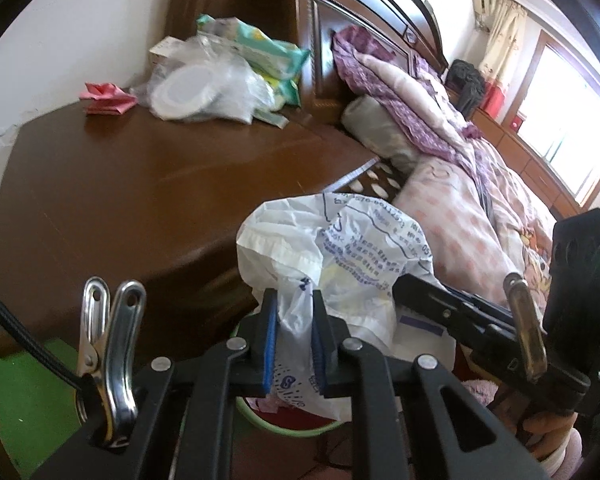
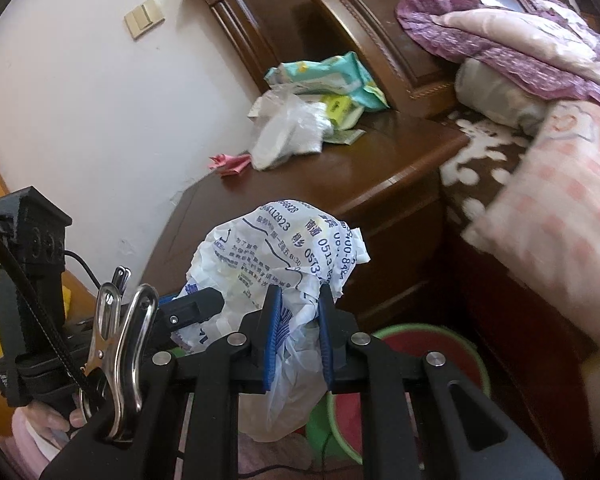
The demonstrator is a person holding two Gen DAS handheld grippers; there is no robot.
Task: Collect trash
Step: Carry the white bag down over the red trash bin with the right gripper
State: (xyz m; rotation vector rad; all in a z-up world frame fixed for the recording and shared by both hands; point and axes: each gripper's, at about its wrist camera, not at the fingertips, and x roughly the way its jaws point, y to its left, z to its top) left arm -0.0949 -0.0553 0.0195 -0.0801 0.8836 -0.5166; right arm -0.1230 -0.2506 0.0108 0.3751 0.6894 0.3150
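Above the nightstand [image 1: 140, 184], both tongs [image 1: 294, 300] [image 2: 298, 300] clench the printed bag [image 1: 340, 240] — wall switch [image 2: 144, 20] right-view only.

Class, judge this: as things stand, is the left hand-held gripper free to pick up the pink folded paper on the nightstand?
Probably not yet: the left hand-held gripper is shut on the white printed bag. The pink folded paper lies unobstructed across the bare nightstand.

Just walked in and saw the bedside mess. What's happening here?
A person holds a white printed bag with both tongs: the left tongs and right tongs are each shut on it. It hangs over a green bin beside the nightstand, where a pink wrapper and clear plastic remain.
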